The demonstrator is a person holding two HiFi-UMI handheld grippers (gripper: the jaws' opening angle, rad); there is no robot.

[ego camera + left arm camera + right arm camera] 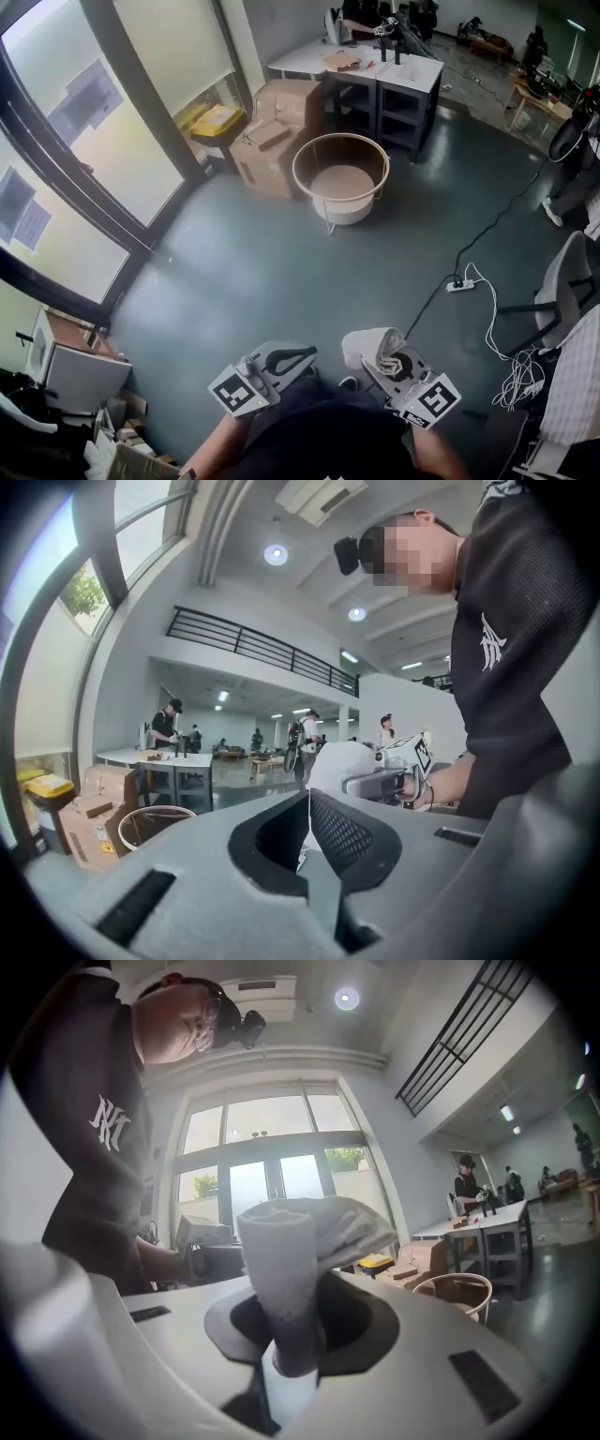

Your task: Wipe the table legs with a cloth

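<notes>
Head view: the right hand-held gripper [382, 362] grasps the cloth [366, 347], well apart from the round desk [340, 136].
Left gripper view: the left hand-held gripper [309, 832] is clenched, empty.
Right gripper view: we judge the cloth soft and light; hold its bunched middle.

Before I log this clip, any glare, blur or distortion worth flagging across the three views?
Head view: window blown out white, floor evenly lit. Left gripper view: strong fisheye bending, dark vignetted corners. Right gripper view: cloth in the jaws is close, soft-focus and backlit.
</notes>
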